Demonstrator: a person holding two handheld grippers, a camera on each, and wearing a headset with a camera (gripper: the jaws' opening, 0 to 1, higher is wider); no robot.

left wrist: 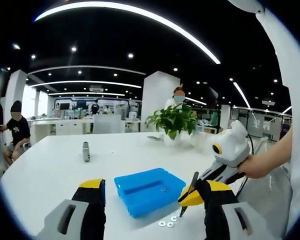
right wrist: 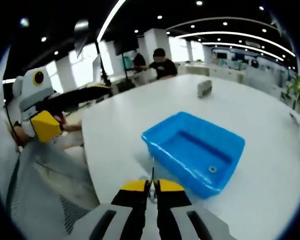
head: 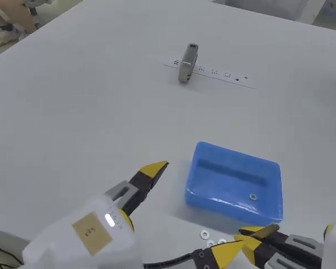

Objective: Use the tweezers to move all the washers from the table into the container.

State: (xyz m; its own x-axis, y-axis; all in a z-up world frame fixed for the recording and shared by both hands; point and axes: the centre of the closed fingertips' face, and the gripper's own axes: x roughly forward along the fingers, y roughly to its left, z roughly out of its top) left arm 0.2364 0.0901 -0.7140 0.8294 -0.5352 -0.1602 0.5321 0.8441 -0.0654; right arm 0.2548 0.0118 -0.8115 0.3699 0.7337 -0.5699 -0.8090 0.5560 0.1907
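Far left: left tongs [left wrist: 150, 189] spread wide with nothing between them. In the head view one yellow tip sits just off the left wall of the blue container [head: 229, 206], over the white counter [head: 73, 112]. The container stands open side up. One washer [head: 252, 196] lies on its floor, toward the near right corner. Well beyond the container's far wall a small grey block [head: 187, 63] stands upright on a printed paper strip [head: 224, 74]. Just in front of the container's near wall three loose washers [head: 211, 242] lie on the counter, close together. Right of them, at the container's near right corner: right tongs [right wrist: 152, 184], pressed together on the tweezers [right wrist: 152, 174], a thin dark pair sticking out past the yellow tips. In the left gripper view the tweezers slant down toward the loose washers, with the point just beside them. Whether it touches one cannot be told.
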